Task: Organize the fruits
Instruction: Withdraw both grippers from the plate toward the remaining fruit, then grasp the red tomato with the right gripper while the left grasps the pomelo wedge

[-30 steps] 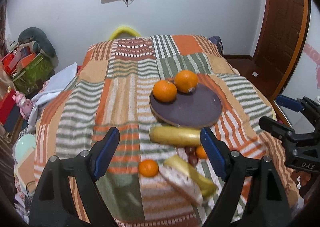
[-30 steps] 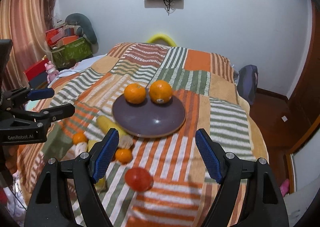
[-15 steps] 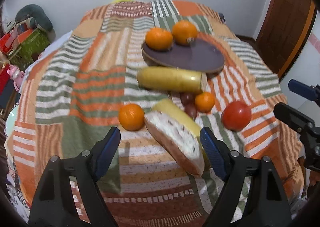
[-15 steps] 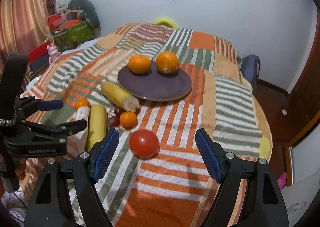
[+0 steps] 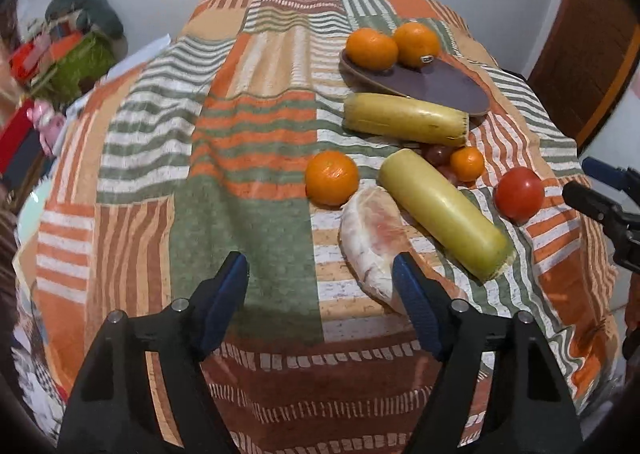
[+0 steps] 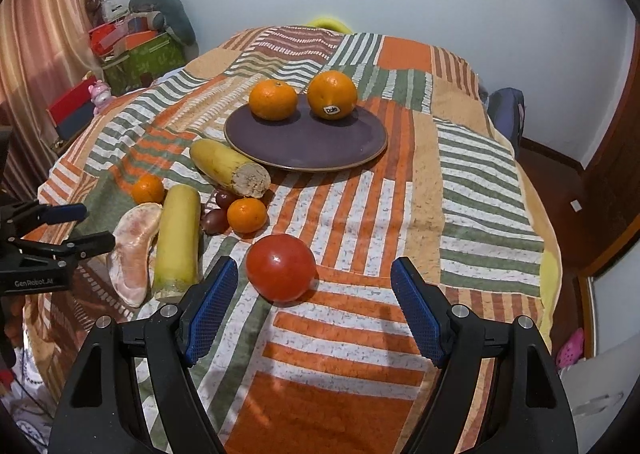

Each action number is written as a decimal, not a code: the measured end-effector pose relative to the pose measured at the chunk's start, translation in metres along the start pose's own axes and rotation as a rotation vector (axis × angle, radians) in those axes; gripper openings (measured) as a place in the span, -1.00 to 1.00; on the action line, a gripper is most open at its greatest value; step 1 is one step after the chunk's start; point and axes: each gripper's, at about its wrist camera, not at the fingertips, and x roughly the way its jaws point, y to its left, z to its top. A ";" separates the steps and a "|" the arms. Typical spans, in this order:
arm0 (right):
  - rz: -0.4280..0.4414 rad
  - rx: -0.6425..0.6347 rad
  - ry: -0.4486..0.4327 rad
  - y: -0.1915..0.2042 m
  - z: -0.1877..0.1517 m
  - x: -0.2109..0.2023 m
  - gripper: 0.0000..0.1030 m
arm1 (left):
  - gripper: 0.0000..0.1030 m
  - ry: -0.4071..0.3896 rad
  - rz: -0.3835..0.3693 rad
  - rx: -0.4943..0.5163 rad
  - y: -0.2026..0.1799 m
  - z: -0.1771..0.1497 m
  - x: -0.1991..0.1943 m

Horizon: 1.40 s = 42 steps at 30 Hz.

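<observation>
A purple plate [image 6: 312, 144] on the striped cloth holds two oranges [image 6: 273, 99] [image 6: 332, 94]. In front of it lie two yellow banana pieces [image 6: 228, 167] [image 6: 178, 236], a peeled pomelo wedge [image 6: 134, 250], two small oranges [image 6: 148, 189] [image 6: 247, 215], dark grapes [image 6: 218, 210] and a red tomato [image 6: 280, 267]. My right gripper [image 6: 314, 308] is open, just short of the tomato. My left gripper [image 5: 320, 302] is open, low over the cloth's near edge; the pomelo wedge [image 5: 370, 240] lies beside its right finger. The loose orange [image 5: 332, 177] is just beyond.
The cloth-covered table [image 6: 472, 182] drops off at its near and right edges. Boxes and toys [image 6: 136, 50] stand at the back left. A wooden door [image 5: 588, 50] is on the right. Each gripper shows at the edge of the other's view [image 6: 60, 242] [image 5: 604, 202].
Both grippers have come down and closer to the loose fruit. The left one has shifted toward the near edge by the pomelo wedge; the right one has closed in on the tomato. Both stayed open.
</observation>
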 end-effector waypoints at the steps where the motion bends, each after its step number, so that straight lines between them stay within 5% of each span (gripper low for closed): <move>1: 0.002 0.003 0.003 0.000 0.000 0.002 0.48 | 0.47 -0.003 -0.009 -0.007 0.000 0.001 -0.001; 6: 0.014 0.006 0.022 -0.001 -0.002 0.010 0.48 | 0.47 0.002 -0.072 -0.008 -0.017 0.009 0.004; 14: 0.059 -0.002 0.037 0.002 -0.002 0.022 0.48 | 0.47 0.060 -0.043 0.019 -0.031 0.006 0.036; 22: 0.091 0.004 0.067 0.004 -0.001 0.044 0.47 | 0.04 0.015 -0.005 0.024 -0.038 0.011 0.044; 29: 0.152 0.003 0.119 0.009 -0.005 0.060 -0.10 | -0.13 0.003 -0.024 0.029 -0.034 0.014 0.044; 42: 0.135 0.039 0.042 -0.002 0.004 0.025 -0.13 | -0.20 -0.085 -0.038 0.023 -0.027 0.013 -0.009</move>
